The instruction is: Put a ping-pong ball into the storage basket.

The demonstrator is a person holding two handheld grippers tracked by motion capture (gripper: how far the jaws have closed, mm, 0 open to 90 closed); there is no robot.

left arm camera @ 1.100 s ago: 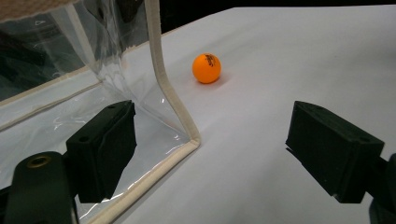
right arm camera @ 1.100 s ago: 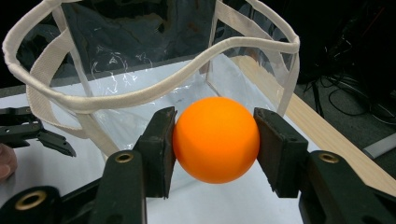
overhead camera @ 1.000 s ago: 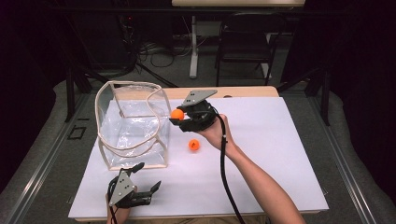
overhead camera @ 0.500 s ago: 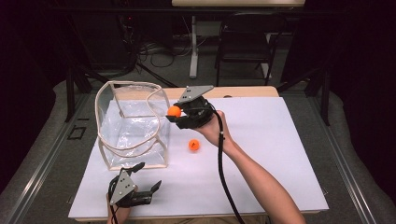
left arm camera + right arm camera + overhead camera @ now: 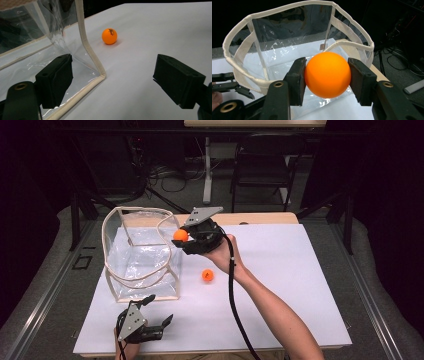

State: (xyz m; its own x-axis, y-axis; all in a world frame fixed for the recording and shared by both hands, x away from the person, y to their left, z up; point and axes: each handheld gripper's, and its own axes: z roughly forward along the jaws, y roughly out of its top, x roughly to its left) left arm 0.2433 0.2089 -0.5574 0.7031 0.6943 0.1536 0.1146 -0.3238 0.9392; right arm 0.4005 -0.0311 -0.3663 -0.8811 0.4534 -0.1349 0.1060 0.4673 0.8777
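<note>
My right gripper point(image 5: 181, 239) is shut on an orange ball point(image 5: 180, 235) and holds it at the right rim of a clear plastic bag point(image 5: 140, 262) with cream trim. In the right gripper view the orange ball point(image 5: 327, 74) sits squeezed between both pads, with the open mouth of the bag point(image 5: 287, 37) just beyond it. A second orange ball point(image 5: 208, 275) lies on the white table sheet to the right of the bag. My left gripper point(image 5: 159, 312) rests open near the table's front edge, and its view shows the second ball point(image 5: 109, 36) past the bag's corner point(image 5: 100, 75).
The white sheet point(image 5: 300, 270) covers the table, with bare room to the right of my right forearm point(image 5: 270, 310). Beyond the far edge stand a chair point(image 5: 265, 175), stands and cables on the dark floor. Grey matting point(image 5: 45, 285) borders the table on the left.
My right gripper with the ball has drifted slightly left, closer over the bag's rim. The left gripper and the loose ball have stayed put.
</note>
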